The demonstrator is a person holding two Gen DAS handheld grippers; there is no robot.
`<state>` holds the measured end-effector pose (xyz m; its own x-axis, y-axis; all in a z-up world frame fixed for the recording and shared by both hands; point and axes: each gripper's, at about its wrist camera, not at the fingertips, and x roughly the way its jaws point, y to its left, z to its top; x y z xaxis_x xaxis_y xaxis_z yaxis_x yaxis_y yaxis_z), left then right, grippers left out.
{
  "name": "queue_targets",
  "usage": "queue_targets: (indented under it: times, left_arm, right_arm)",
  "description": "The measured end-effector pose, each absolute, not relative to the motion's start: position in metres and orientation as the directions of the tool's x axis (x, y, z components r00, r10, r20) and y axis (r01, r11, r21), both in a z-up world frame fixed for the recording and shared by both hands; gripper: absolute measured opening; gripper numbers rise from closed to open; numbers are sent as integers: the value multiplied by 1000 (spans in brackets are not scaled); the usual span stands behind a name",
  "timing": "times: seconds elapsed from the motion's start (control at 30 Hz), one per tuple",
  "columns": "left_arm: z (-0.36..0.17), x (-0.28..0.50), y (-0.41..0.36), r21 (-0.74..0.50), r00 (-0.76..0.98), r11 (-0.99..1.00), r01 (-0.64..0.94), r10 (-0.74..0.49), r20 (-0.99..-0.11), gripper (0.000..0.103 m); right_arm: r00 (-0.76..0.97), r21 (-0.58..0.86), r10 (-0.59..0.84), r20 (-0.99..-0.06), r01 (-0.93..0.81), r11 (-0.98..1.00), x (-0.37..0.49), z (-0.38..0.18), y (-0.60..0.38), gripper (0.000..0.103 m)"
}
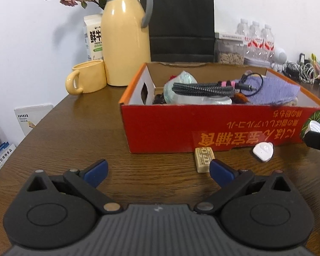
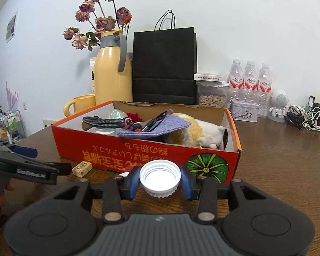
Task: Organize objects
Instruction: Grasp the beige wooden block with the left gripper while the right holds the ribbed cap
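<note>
My right gripper [image 2: 160,180] is shut on a white bottle cap [image 2: 160,176], its hollow side facing the camera, held just in front of the red cardboard box [image 2: 138,151]. The box holds a coiled braided cable [image 2: 104,122], a purple cloth [image 2: 160,125] and a plush toy [image 2: 200,132]. In the left wrist view my left gripper [image 1: 157,170] stands open and empty low over the table. A beige block [image 1: 203,160] lies just beyond its right fingertip, and a white plug-shaped piece [image 1: 263,150] lies further right. The cap [image 1: 315,125] shows at that view's right edge.
Behind the box stand a yellow thermos [image 1: 124,42], a yellow mug [image 1: 87,77], a milk carton [image 1: 93,38], a black paper bag [image 2: 164,66], a seed jar [image 2: 211,93], a tin [image 2: 244,111], water bottles [image 2: 249,81] and tangled cables [image 2: 305,117]. The table's left edge [image 1: 38,125] is close.
</note>
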<state>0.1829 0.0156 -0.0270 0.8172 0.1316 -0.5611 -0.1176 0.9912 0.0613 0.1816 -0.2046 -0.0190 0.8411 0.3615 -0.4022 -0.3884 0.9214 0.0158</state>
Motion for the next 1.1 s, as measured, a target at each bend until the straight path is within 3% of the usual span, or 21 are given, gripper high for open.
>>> queue_targets:
  times: [0.2, 0.33, 0.4, 0.47, 0.53, 0.57, 0.6, 1.1]
  left_arm:
    - [-30, 194, 7, 40, 803, 992, -118, 119, -584, 102]
    - [-31, 201, 3, 31, 794, 993, -114, 110, -597, 92]
    - [-32, 206, 1, 21, 789, 994, -109, 99, -607, 78]
    - [-32, 210, -2, 13, 787, 995, -101, 88, -611, 72]
    - [-32, 211, -5, 11, 793, 996, -84, 74, -604, 52]
    - [-31, 210, -7, 5, 799, 998, -66, 56, -599, 29]
    - [-31, 209, -9, 1, 802, 999, -52, 42, -595, 22]
    - [-20, 190, -13, 4, 852, 1000, -25, 24, -523, 22]
  right_arm:
    - [839, 25, 372, -398, -396, 918, 181, -19, -205, 39]
    - [836, 28, 379, -397, -402, 915, 181, -19, -204, 39]
    - [834, 29, 382, -397, -405, 914, 181, -19, -204, 39]
    - [833, 31, 385, -398, -407, 913, 181, -20, -204, 39]
    - [832, 31, 386, -398, -409, 912, 181, -20, -204, 39]
    - [832, 30, 387, -398, -409, 912, 180, -20, -203, 39]
    - [832, 30, 387, -398, -410, 912, 181, -20, -203, 39]
    - [834, 34, 393, -388, -413, 910, 179, -19, -203, 39]
